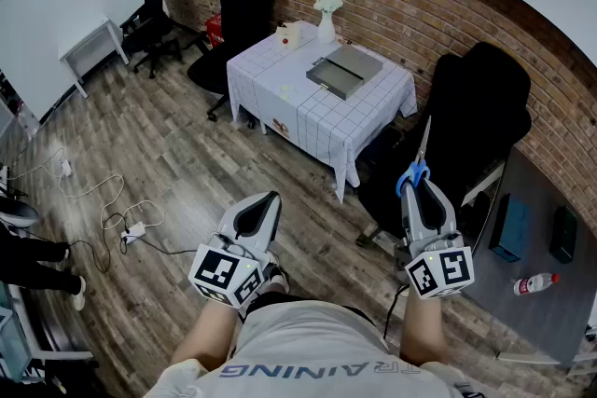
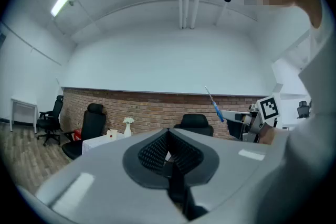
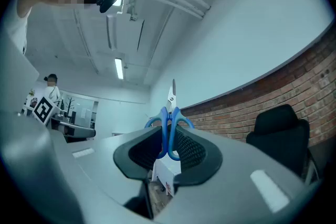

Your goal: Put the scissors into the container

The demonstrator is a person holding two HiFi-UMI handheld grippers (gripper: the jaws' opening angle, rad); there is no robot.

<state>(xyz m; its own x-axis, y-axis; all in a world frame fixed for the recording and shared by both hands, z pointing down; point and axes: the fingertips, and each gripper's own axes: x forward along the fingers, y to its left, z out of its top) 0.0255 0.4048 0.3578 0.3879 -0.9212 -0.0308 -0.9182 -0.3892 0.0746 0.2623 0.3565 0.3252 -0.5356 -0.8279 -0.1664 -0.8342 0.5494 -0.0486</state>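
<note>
Halfway: right gripper [image 3: 168,138] clamps scissors [image 3: 169,119]; left gripper [image 2: 169,153] closed, empty; container [image 1: 344,71] near table's [image 1: 308,124] far edge, well apart.

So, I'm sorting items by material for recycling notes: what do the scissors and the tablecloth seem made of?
Scissors: the handles look like smooth blue plastic; the blades are pale and shiny, probably steel.
Tablecloth: white with a thin grid, hanging in soft folds at the corners, so likely fabric.
</note>
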